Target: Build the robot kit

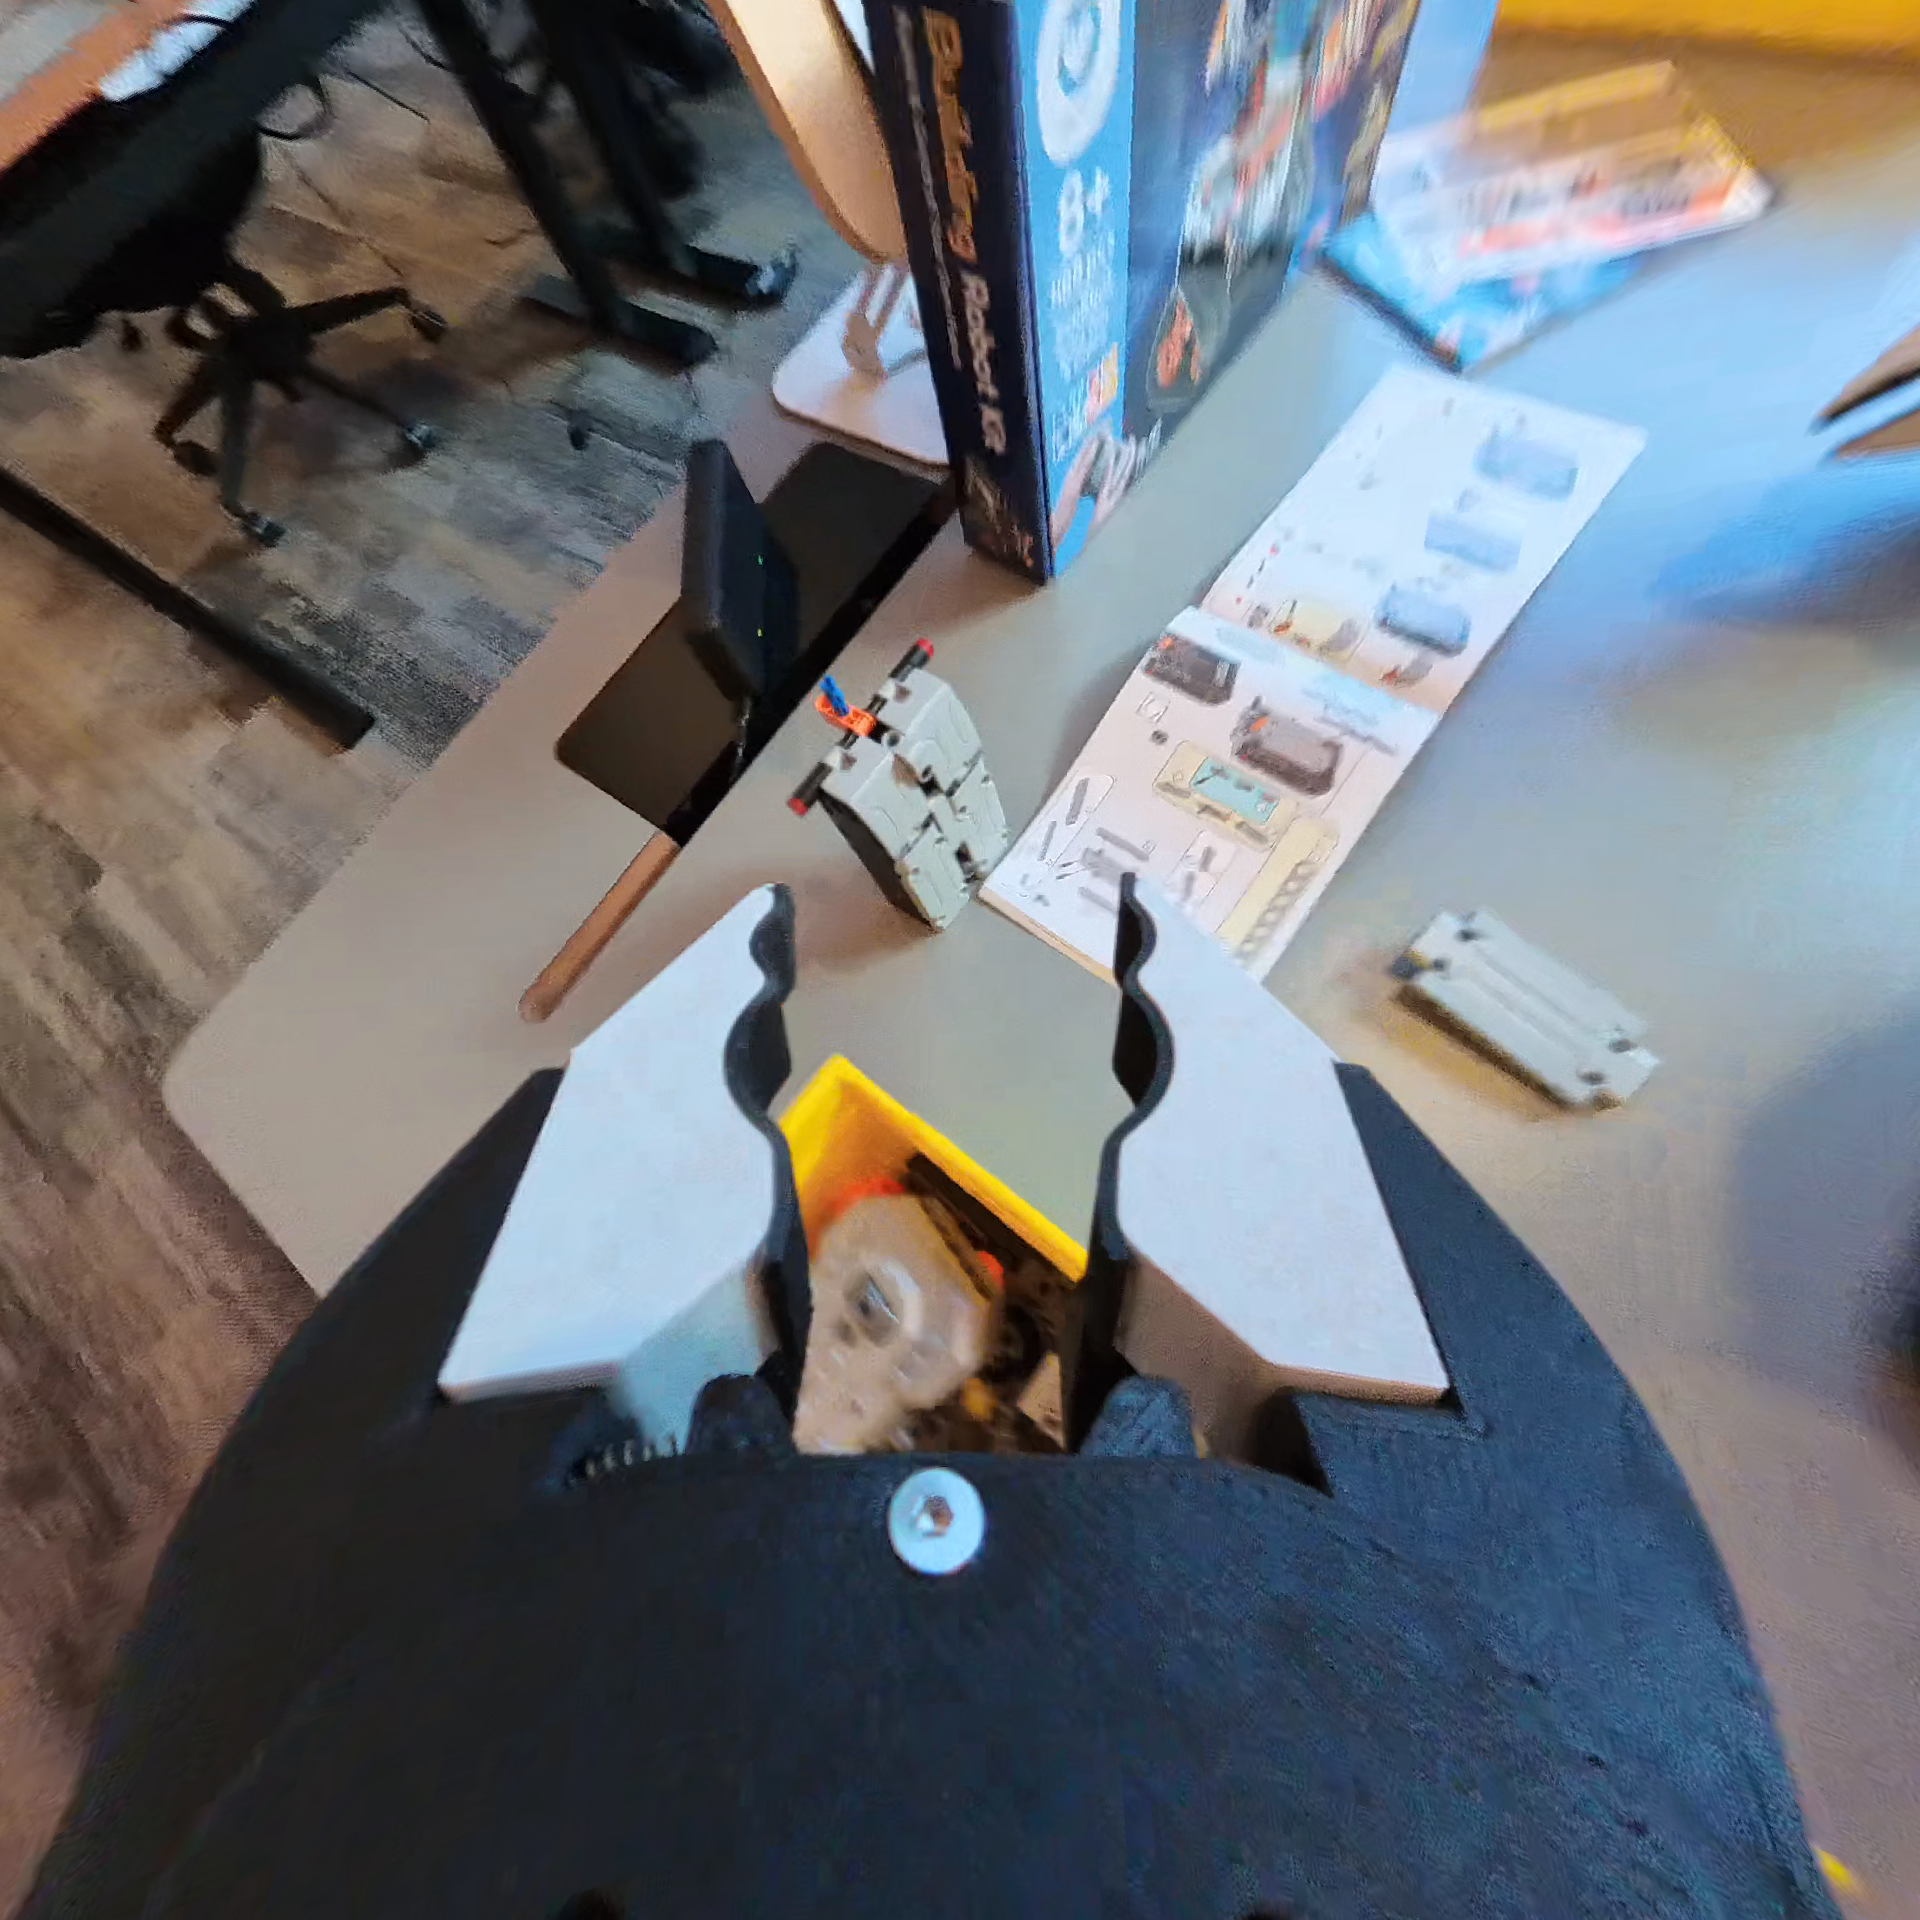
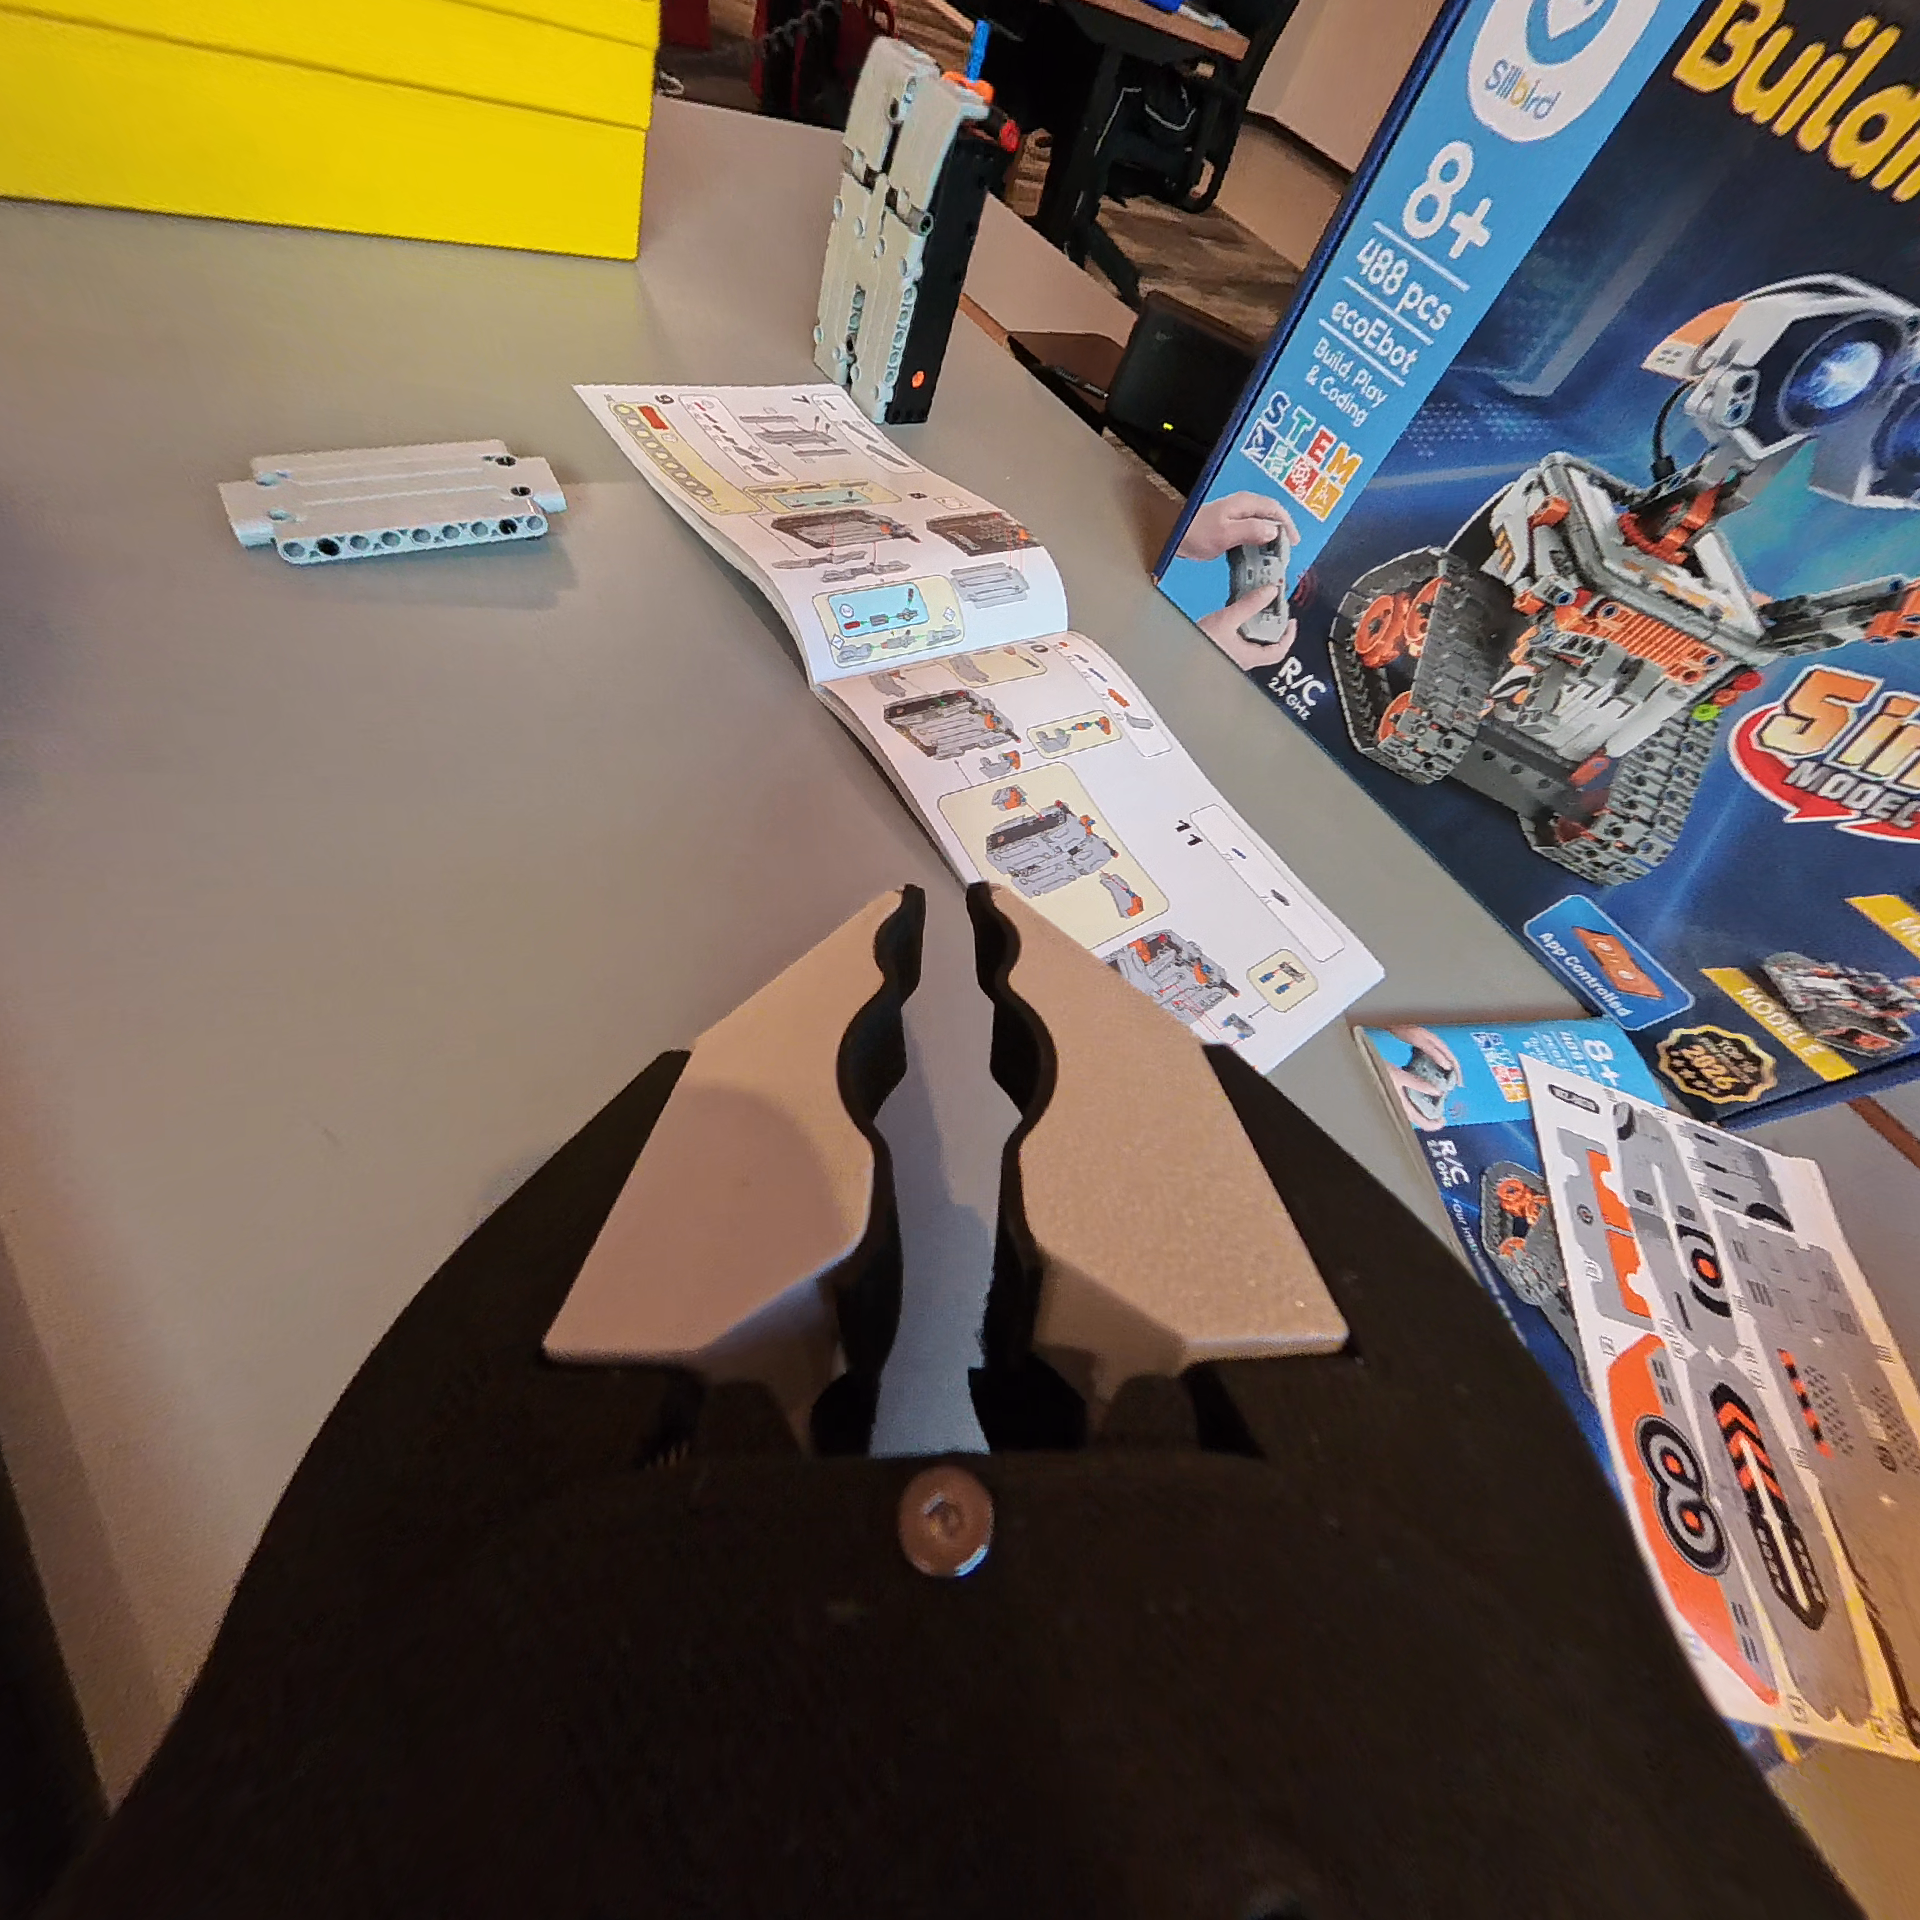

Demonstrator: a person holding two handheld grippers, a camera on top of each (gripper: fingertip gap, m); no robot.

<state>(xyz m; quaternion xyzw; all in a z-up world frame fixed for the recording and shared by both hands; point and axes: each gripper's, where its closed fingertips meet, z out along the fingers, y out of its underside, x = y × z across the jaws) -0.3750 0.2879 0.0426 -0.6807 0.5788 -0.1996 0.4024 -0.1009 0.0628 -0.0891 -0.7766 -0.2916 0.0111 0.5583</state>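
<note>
My left gripper [image 1: 951,894] is open and empty, hovering over a yellow bin [image 1: 894,1122] of loose building parts that shows between its fingers. Ahead of it a grey and black brick assembly [image 1: 914,790] stands upright beside an open instruction booklet [image 1: 1320,675]. A flat grey panel [image 1: 1527,1023] lies to the right. My right gripper [image 2: 945,894] is shut with only a thin gap at the tips, empty, just above the grey table [image 2: 312,831] at the near end of the booklet [image 2: 987,707]. The panel [image 2: 395,499] lies far left, and the assembly [image 2: 894,239] stands behind the booklet.
A large blue kit box [image 2: 1610,520] stands at the right, also seen in the left wrist view [image 1: 1091,260]. A sticker sheet [image 2: 1714,1403] lies on a leaflet at the near right. Yellow trays [image 2: 312,125] are stacked at the back left. A black device [image 1: 727,561] sits at the table's edge, with office chairs beyond. The gap from one gripper's tips to the other's is roughly 40 centimetres. Measured from the fingertips, the assembly [image 2: 894,239] is 15 centimetres or so from the left gripper and 35 centimetres from the right. It is also in sight in the left wrist view [image 1: 963,792]. The panel [image 2: 395,499] lies around 20 centimetres away from my right fingertips. Look for it in the left wrist view [image 1: 1542,998] too.
</note>
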